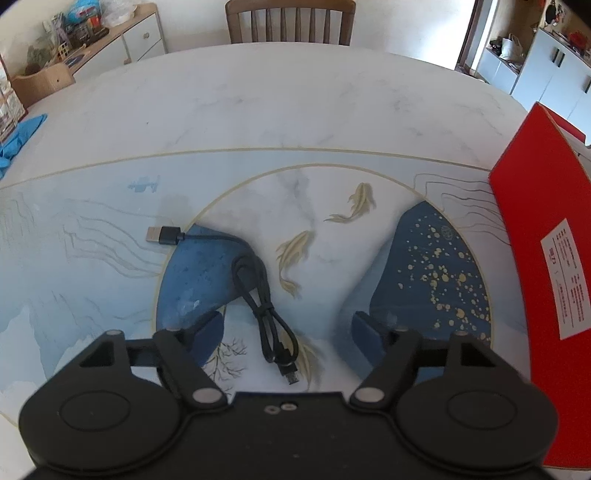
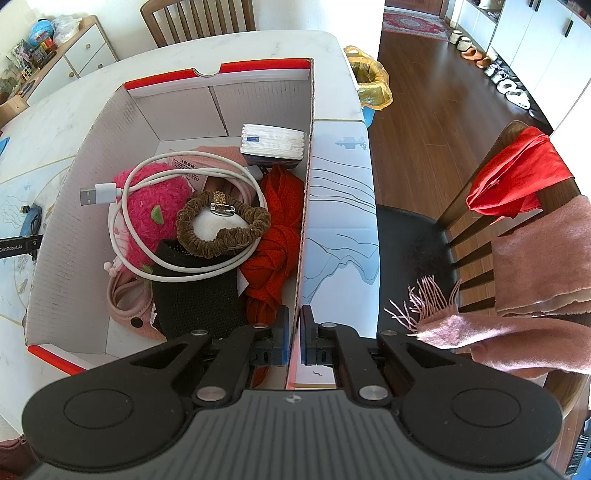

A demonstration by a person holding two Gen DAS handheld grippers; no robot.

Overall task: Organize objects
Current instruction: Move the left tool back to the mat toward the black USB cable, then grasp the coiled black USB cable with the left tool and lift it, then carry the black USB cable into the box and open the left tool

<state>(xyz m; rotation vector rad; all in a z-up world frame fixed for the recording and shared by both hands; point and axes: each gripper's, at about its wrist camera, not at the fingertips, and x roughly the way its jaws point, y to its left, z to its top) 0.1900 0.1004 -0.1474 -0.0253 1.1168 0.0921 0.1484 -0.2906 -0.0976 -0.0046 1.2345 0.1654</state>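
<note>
A black cable [image 1: 258, 291] is being straddled, untouched, on the painted marble table [image 1: 258, 110] between the left gripper's [image 1: 286, 325] spread jaws. The box wall [image 2: 304, 206] is being pinched by the right gripper [image 2: 294, 334]; a wooden chair [image 1: 290, 20] is standing beyond.

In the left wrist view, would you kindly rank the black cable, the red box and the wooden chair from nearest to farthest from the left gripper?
1. black cable: lying on the table between the open fingers of the left gripper, untouched.
2. red box: off to the right, standing on the table.
3. wooden chair: beyond the table's far edge, top centre.
</note>
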